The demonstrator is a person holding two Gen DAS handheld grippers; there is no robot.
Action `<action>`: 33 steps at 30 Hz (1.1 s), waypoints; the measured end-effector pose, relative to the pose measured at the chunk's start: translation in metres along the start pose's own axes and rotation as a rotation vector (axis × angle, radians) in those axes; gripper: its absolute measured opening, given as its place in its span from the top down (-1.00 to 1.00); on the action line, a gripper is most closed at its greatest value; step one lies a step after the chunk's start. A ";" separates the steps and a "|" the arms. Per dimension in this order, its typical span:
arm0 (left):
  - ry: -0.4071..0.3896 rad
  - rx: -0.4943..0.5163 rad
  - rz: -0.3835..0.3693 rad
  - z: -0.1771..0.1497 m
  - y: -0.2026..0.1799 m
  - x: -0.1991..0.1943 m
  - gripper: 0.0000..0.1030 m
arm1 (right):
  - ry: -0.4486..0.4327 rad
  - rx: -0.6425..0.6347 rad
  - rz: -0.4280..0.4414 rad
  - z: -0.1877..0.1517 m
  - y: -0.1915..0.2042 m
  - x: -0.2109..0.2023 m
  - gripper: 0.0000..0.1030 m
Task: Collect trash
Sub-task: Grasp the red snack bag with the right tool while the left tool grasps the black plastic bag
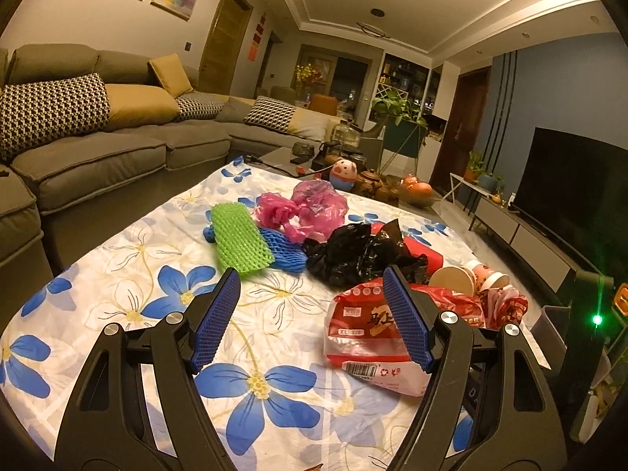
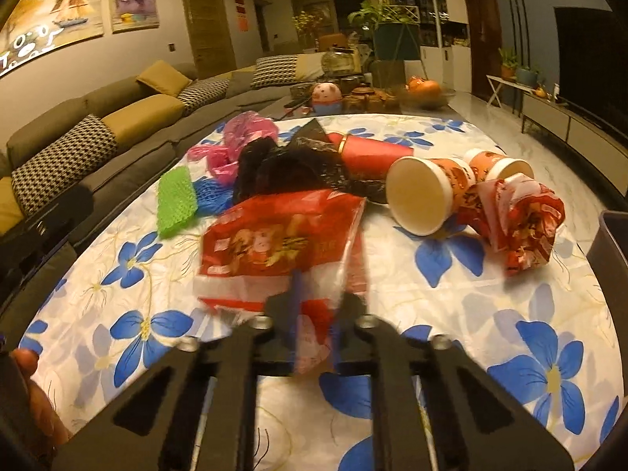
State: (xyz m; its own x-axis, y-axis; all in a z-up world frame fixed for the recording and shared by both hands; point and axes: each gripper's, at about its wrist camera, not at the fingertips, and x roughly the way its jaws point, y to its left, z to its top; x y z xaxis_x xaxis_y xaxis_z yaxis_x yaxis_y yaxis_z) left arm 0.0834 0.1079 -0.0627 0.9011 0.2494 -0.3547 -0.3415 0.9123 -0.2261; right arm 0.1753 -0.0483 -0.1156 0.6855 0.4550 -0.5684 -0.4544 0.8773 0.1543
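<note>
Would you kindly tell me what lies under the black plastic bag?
The black plastic bag partly covers the blue foam net and the red tube; whatever else lies beneath it stays hidden.

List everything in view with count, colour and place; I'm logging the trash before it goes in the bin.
red-and-white plastic package: 1, near edge, clamped by right tool
black plastic bag: 1, centre of pile
pink plastic bags: 2, far side
foam net sleeves: 1 green, 1 blue, left of pile
paper cups: 2, orange print, lying right
red cylinder: 1, behind black bag
crumpled red wrapper: 1, far right
floral tablecloth: 1, white-blue
left tool: open, hovering
right tool: shut on package
</note>
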 end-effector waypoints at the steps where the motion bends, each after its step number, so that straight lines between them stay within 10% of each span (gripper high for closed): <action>1: -0.002 0.001 -0.002 0.000 0.000 0.000 -0.44 | -0.003 -0.006 0.000 0.000 0.000 0.000 0.84; 15: -0.045 0.091 -0.054 0.018 -0.027 0.008 -0.44 | -0.137 0.068 -0.095 0.004 -0.037 -0.079 0.87; 33: 0.147 0.182 -0.189 -0.005 -0.077 0.110 -0.44 | -0.214 0.202 -0.177 0.006 -0.092 -0.115 0.87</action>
State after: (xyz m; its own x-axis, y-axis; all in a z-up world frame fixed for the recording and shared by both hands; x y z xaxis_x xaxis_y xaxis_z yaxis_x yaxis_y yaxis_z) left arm 0.2077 0.0634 -0.0891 0.8913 0.0321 -0.4523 -0.1061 0.9845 -0.1393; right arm 0.1416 -0.1805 -0.0594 0.8573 0.2960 -0.4213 -0.2108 0.9483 0.2375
